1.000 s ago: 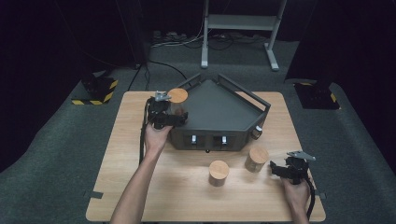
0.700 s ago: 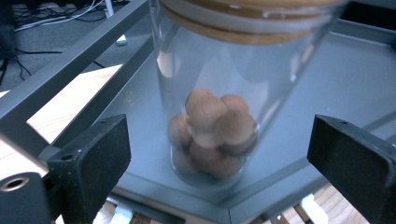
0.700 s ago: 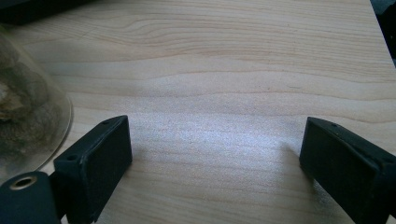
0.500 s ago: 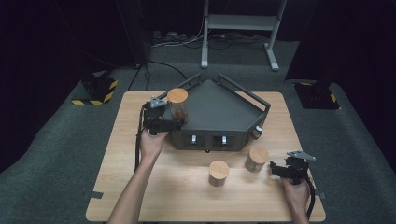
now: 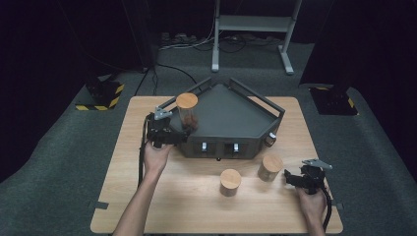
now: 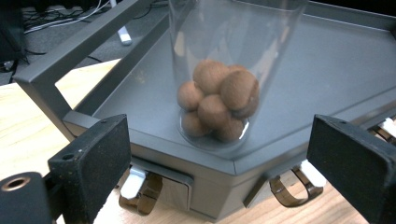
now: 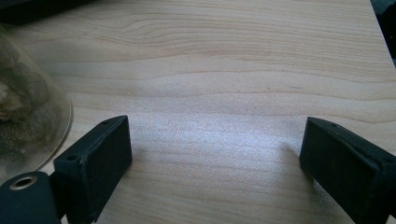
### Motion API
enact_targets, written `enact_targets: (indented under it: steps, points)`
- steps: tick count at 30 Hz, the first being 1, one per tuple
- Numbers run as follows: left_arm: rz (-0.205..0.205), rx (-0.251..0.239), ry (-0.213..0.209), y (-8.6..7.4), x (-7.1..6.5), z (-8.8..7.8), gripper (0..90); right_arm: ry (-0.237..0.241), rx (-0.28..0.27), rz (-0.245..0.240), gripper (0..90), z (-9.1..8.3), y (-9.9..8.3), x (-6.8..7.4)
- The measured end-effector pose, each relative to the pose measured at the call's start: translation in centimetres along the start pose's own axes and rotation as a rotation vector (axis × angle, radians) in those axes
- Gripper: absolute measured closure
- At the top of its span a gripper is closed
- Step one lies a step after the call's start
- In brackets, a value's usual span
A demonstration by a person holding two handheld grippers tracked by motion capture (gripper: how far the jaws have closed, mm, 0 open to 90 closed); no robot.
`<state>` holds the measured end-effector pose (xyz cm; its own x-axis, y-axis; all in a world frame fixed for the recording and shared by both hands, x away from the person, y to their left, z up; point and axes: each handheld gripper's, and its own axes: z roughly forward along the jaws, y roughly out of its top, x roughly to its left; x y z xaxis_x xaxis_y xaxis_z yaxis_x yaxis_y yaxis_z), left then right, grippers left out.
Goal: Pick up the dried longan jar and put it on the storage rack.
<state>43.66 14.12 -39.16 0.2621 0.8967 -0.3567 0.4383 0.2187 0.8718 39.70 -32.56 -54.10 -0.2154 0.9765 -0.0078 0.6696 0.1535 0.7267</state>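
One glass jar (image 5: pixel 187 112) of brown balls, capped with a wooden lid, stands on the near left corner of the dark tray (image 5: pixel 231 118); that looks like the part already done. The left gripper (image 5: pixel 164 133) sits just in front of it, jaws spread wide and holding nothing. Two more jars (image 5: pixel 230 182) (image 5: pixel 270 167) wait on the desk (image 5: pixel 196 206), probably yet to go up. The right gripper (image 5: pixel 306 178) rests near the right-hand jar, jaws wide and empty
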Motion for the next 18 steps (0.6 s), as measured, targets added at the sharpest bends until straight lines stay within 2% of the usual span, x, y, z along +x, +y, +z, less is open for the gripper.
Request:
enact_targets:
  steps: [7, 18]
  points:
    - [0.014, 0.015, 0.007, -0.5, 0.3, -0.5, 6.4, 0.000, 0.000, 0.001, 8.8, 0.0, 0.0, 0.0]
    - [0.022, 0.001, 0.013, -1.0, 0.7, -1.6, 6.2, -0.001, 0.000, 0.001, 8.8, 0.0, 0.0, 0.0]
